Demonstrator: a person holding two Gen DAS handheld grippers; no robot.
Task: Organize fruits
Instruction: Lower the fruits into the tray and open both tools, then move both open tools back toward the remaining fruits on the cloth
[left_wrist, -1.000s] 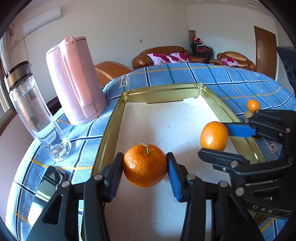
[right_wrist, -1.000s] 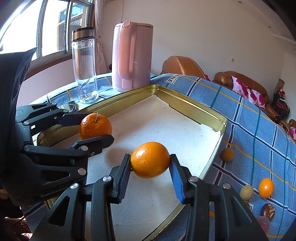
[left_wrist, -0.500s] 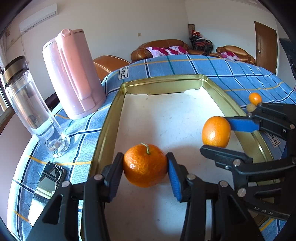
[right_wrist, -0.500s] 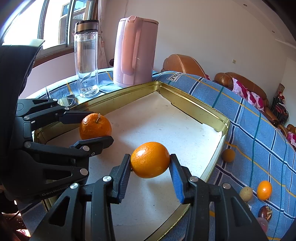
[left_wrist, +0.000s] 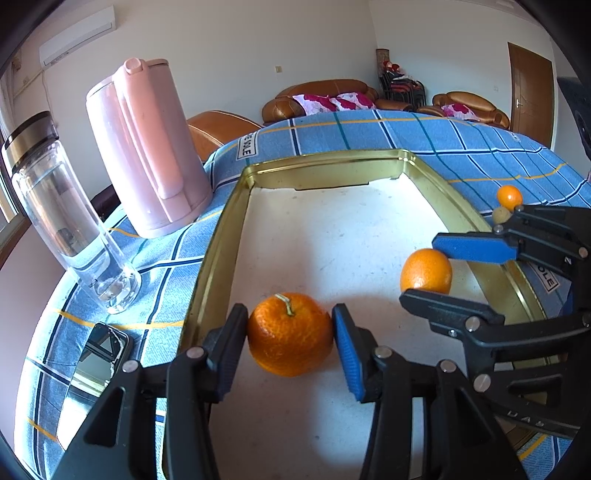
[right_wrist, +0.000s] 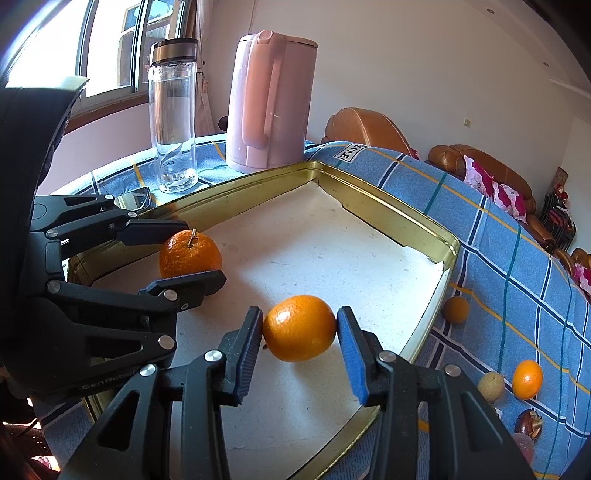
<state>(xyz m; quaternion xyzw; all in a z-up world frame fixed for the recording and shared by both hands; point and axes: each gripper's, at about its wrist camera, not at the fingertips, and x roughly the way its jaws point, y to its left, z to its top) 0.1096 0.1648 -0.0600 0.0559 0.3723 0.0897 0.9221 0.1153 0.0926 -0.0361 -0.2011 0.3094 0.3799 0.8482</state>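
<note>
Over the gold-rimmed tray (left_wrist: 218, 258), left gripper (left_wrist: 290, 334) clamps the stemmed orange (left_wrist: 290, 338), right gripper (right_wrist: 300, 332) pinches the smooth orange (right_wrist: 299, 328); I'd lower both gently; then release well apart.

Pink kettle (left_wrist: 147, 147) upright on a blue checked tablecloth (left_wrist: 369, 133), clear glass bottle (left_wrist: 66, 218) just beside it, a phone (left_wrist: 96, 362) lying flat nearby, brown leather sofas (left_wrist: 325, 96) behind, wooden door (left_wrist: 532, 85), wall air conditioner (left_wrist: 75, 37)

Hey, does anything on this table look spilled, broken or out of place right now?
Nothing is spilled. The phone left of the gold tray seems to have a cracked screen corner. Several small fruits lie loose on the blue checked cloth outside the tray. The pink kettle and glass bottle stand upright.
</note>
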